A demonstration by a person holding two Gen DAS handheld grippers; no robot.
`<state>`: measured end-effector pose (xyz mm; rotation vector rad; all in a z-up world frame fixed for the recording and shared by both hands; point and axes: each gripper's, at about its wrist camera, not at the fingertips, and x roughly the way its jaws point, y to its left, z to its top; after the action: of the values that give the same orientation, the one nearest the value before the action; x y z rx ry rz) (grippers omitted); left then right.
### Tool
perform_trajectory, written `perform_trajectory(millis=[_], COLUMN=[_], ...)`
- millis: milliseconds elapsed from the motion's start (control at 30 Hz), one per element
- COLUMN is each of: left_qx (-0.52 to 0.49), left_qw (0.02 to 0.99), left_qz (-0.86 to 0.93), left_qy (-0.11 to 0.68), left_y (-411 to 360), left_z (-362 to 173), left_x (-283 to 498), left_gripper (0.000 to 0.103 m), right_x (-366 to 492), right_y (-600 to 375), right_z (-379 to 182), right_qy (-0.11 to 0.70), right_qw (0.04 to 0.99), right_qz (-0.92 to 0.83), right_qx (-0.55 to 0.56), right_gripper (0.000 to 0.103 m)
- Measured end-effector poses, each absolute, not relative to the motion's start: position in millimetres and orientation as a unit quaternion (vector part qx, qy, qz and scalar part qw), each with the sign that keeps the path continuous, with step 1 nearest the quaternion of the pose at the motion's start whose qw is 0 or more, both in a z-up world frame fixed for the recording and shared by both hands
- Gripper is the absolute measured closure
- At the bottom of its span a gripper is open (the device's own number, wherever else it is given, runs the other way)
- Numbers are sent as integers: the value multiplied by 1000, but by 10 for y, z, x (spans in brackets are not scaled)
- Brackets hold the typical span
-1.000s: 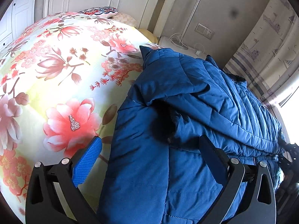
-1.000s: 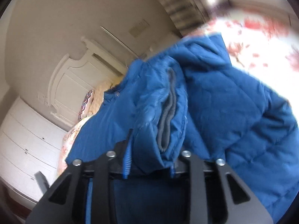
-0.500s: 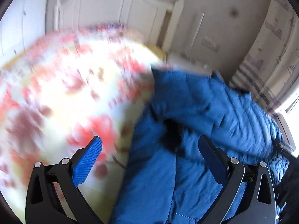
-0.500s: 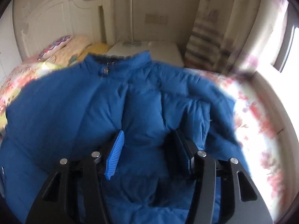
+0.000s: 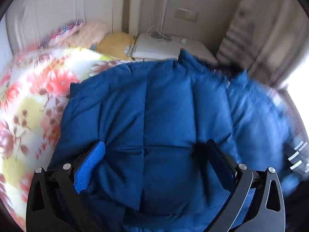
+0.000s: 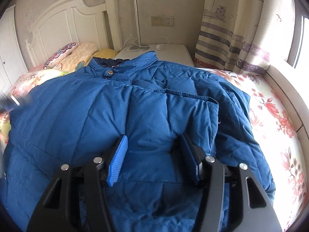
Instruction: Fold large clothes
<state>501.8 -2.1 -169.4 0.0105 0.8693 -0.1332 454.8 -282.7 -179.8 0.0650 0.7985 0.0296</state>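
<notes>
A large blue quilted jacket (image 6: 96, 106) lies on the floral bedspread, collar with a snap toward the headboard. A sleeve is folded across its front, with the cuff edge right of centre. My right gripper (image 6: 154, 148) is open, its jaws just over the folded sleeve and holding nothing. In the left wrist view the jacket (image 5: 164, 106) fills the middle. My left gripper (image 5: 156, 154) is open wide just above the jacket's left part and holds nothing.
The floral bedspread (image 6: 270, 116) shows right of the jacket and on its left (image 5: 25, 106). Pillows (image 6: 77, 55) lie by the white headboard (image 6: 67, 23). A white nightstand (image 6: 170, 52) with a lamp stands behind the collar. A striped curtain (image 6: 231, 38) hangs at right.
My right gripper has let go of the sleeve, which now lies folded across the jacket's front. My left gripper has swung from the bedspread's edge to over the jacket.
</notes>
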Motion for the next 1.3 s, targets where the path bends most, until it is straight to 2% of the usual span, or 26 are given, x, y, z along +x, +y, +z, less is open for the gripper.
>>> perform_trajectory(millis=[133, 267, 333, 400, 533, 633, 733, 800, 867, 1000, 1100, 1300], left_qx=[19, 34, 47, 65, 107, 102, 91, 75, 47, 4, -19, 30], left_qw=[902, 926, 925, 917, 891, 899, 898, 913, 914, 881, 894, 922], left_qz=[-51, -69, -83, -81, -62, -61, -77, -64, -45, -48, -65, -63], left_qy=[427, 370, 369, 384, 436, 422, 424, 395, 400, 470, 443, 381], left_y=[-69, -306, -485, -722, -1018, -995, -883, -632, -309, 214, 308, 24], left_z=[-1590, -1089, -999, -1078, -1622, -1669, -1488, -1270, -1204, -1669, -1643, -1385], left_x=[4996, 5040, 5145, 5344, 5632, 5587, 5535, 5495, 5569, 5795, 5679, 5072], left_gripper=[4, 4, 4, 4, 4, 4, 4, 4, 4, 4, 4, 4], right_x=[4561, 4572, 4573, 4571, 4573, 4565, 4563, 4561, 4554, 4555, 4562, 4557], right_y=[-2833, -2830, -2819, -2819, -2821, -2827, -2838, -2842, -2866, -2879, -2872, -2873], right_z=[-1803, -1807, -1811, -1813, -1813, -1806, -1806, -1807, -1811, -1816, -1816, -1815], right_qy=[388, 389, 389, 389, 388, 386, 387, 386, 386, 386, 387, 387], right_qw=[921, 921, 921, 921, 921, 922, 921, 921, 921, 921, 920, 920], right_qz=[16, 13, 11, 11, 13, 18, 19, 21, 24, 30, 32, 31], right_qx=[32, 29, 27, 26, 30, 36, 40, 42, 46, 54, 55, 56], right_gripper=[46, 46, 45, 45, 45, 45, 45, 44, 44, 42, 42, 41])
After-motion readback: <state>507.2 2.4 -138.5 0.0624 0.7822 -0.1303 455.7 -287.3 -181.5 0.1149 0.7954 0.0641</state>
